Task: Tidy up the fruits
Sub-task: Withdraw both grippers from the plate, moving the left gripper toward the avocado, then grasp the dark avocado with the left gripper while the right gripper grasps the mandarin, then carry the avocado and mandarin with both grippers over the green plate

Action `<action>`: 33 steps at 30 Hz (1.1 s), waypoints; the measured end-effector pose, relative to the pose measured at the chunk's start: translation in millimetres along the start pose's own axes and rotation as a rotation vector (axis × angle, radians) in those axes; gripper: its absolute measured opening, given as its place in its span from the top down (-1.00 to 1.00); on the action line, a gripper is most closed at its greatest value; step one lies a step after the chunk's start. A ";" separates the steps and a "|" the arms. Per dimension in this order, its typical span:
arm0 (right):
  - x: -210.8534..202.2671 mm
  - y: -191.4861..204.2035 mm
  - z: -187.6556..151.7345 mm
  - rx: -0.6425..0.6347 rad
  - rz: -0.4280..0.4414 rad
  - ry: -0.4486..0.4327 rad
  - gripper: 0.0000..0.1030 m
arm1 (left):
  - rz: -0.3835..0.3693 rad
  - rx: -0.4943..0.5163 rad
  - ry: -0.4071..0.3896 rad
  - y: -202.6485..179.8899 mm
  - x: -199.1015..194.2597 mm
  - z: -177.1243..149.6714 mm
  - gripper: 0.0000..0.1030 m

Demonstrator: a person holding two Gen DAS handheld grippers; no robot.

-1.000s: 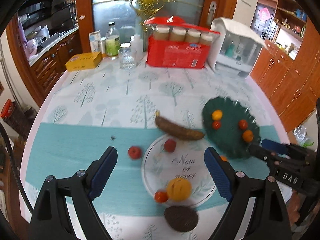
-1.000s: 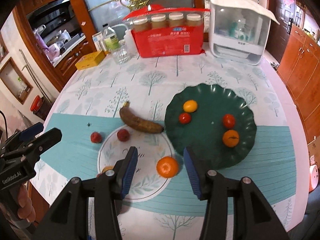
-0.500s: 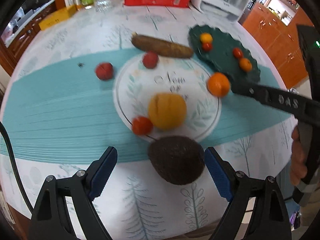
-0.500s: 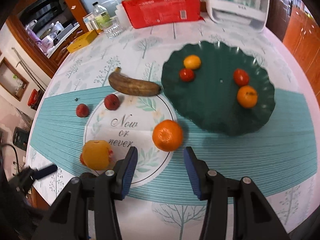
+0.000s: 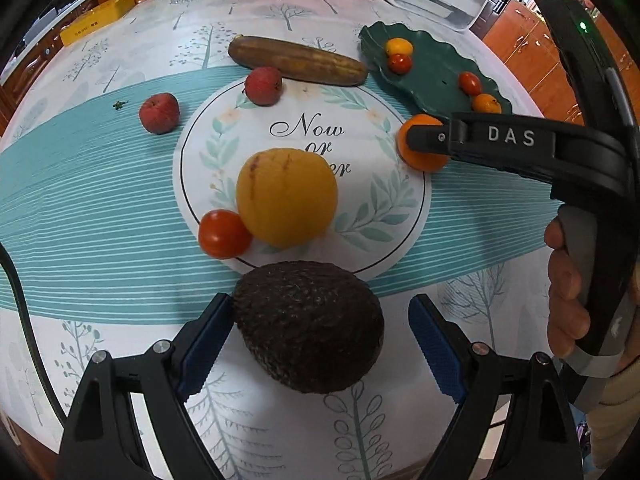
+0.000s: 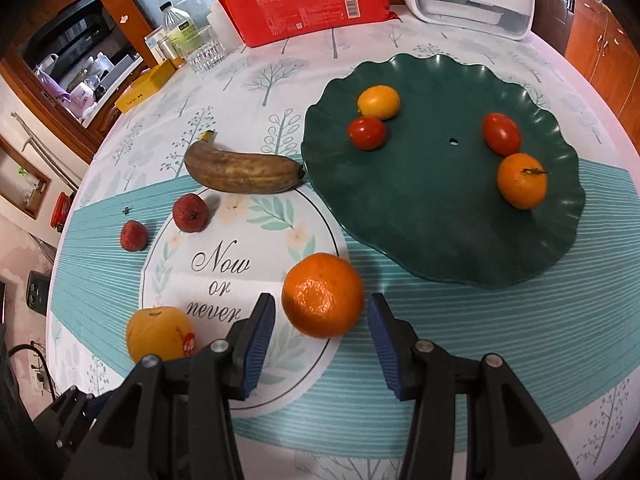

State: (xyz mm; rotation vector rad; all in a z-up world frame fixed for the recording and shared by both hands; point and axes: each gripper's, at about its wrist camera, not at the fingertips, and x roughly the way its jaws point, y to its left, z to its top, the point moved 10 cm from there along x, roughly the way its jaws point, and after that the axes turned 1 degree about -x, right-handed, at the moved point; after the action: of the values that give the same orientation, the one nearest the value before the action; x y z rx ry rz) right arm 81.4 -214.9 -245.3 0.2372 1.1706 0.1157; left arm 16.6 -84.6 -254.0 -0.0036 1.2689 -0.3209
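Both grippers lowered, left gripper (image 5: 316, 344) open astride avocado (image 5: 308, 324)

We see a dark brown avocado (image 5: 308, 326), an orange mandarin (image 6: 322, 295) — near the dark green plate (image 6: 440, 232) — on a teal-striped, tree-printed tablecloth (image 6: 460, 340).

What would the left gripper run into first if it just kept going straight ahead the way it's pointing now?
The dark avocado. It already sits between the open fingers of the left gripper, the left pad right beside it, the right pad apart. Beyond it lie the yellow fruit and a tomato.
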 end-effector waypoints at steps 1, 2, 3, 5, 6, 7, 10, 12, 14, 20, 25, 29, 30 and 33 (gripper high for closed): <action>1.6 -0.4 0.5 -0.002 -0.006 0.001 0.06 | 0.003 -0.001 0.003 -0.1 2.2 -0.2 -0.71; 3.7 -0.5 1.0 -0.007 -0.012 0.000 0.06 | 0.006 -0.003 0.005 -0.2 5.2 -0.3 -0.71; 5.1 -0.2 1.3 -0.010 -0.013 0.000 0.06 | 0.009 -0.005 0.004 -0.4 6.9 -0.2 -0.71; 7.9 0.4 1.6 -0.019 -0.023 -0.003 0.06 | 0.017 -0.004 0.008 -1.1 12.4 -0.4 -0.69; 9.1 0.8 1.6 -0.026 -0.028 -0.003 0.07 | 0.022 -0.004 0.009 -1.1 14.3 -0.3 -0.67; 10.5 1.1 1.4 -0.031 -0.032 0.000 0.07 | 0.026 -0.003 0.007 -0.8 15.7 0.2 -0.61; 13.3 1.9 -0.2 -0.046 -0.039 0.001 0.09 | 0.040 -0.001 -0.007 -0.4 15.9 3.6 -0.46; 12.5 2.0 -0.5 -0.055 -0.044 -0.006 0.10 | 0.048 -0.001 -0.016 1.6 15.9 6.4 -0.33; 12.4 2.7 0.3 -0.068 -0.050 -0.013 0.12 | 0.042 -0.002 -0.017 1.6 16.3 6.4 -0.32; 5.8 9.5 -2.5 -0.109 -0.049 -0.030 0.14 | 0.038 0.003 0.000 6.0 11.9 2.5 -0.30; -10.3 18.2 -7.3 -0.144 -0.040 -0.053 0.14 | 0.048 0.000 -0.005 13.6 -4.0 1.0 -0.27; -27.1 22.8 -10.3 -0.150 -0.022 -0.066 0.14 | 0.069 0.035 -0.048 13.3 -28.2 9.6 -0.18; -31.3 23.4 -10.3 -0.150 -0.019 -0.071 0.14 | 0.075 0.043 -0.058 12.8 -33.1 13.0 -0.18; -45.6 24.3 -7.5 -0.146 -0.015 -0.096 0.14 | 0.078 0.066 -0.092 8.0 -48.6 28.5 -0.18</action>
State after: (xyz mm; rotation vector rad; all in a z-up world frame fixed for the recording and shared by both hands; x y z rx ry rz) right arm 57.7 -200.2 -201.1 0.1035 1.0627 0.1741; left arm 32.7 -70.3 -201.3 0.0868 1.1639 -0.2922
